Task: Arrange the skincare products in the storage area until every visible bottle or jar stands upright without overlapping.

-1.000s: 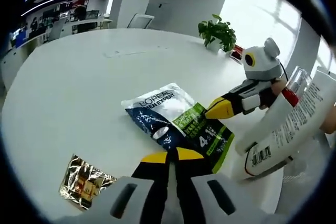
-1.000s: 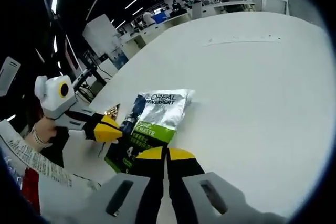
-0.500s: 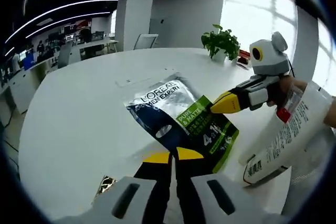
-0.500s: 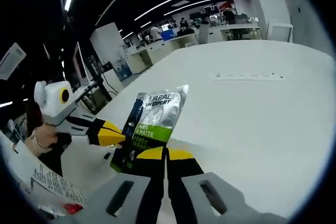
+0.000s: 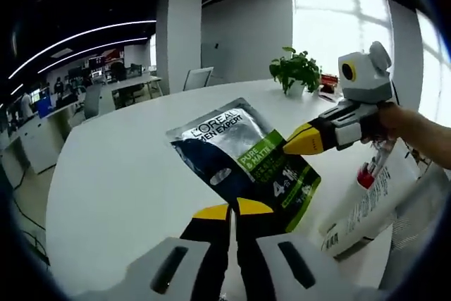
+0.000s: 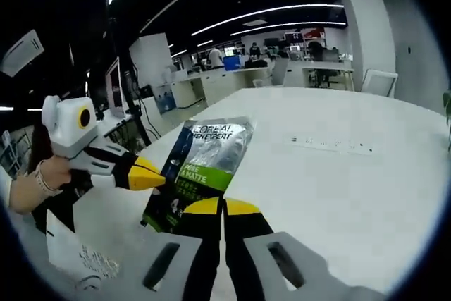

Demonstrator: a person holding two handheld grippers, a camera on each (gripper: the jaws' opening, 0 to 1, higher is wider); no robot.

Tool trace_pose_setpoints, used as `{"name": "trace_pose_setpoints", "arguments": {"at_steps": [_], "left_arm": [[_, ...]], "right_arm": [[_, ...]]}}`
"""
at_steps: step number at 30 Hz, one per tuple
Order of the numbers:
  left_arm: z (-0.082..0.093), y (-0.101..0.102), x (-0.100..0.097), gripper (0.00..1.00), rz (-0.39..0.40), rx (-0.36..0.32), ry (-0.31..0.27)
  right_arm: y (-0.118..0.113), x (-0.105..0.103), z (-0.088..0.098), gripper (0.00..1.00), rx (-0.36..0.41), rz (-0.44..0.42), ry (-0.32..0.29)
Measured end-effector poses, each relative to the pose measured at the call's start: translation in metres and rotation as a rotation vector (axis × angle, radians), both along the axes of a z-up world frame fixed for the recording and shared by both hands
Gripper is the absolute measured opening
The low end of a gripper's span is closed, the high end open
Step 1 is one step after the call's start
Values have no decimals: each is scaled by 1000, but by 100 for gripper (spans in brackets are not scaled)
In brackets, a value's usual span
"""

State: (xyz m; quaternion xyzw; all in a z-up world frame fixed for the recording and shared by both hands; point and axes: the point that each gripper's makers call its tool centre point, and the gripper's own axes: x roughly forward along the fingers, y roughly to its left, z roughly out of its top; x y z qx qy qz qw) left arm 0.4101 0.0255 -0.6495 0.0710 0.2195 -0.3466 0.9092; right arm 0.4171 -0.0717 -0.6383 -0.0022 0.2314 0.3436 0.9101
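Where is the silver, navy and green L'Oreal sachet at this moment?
The silver, navy and green L'Oreal sachet is lifted above the white table, pinched between both grippers: the left gripper at its lower edge, the right gripper at its right side.

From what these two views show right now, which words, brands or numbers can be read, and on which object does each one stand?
"L'OREAL MEN EXPERT": silver top of the sachet.
"PURE & MATTE": its green band, read in the left gripper view.
"4 in 1": lower green part; the 4 is clear, the rest less so.
White tube: print too small to read.
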Motion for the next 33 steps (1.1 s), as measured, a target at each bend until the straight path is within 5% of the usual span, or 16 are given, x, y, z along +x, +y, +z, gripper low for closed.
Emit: {"name": "trace_pose_setpoints", "arguments": {"at_steps": [7, 33], "left_arm": [[27, 4, -3, 0, 1, -22, -49], [97, 35, -44, 0, 15, -22, -161]], "right_arm": [[4, 1, 29, 1, -69, 24, -93], [39, -54, 109, 1, -51, 104, -262]]}}
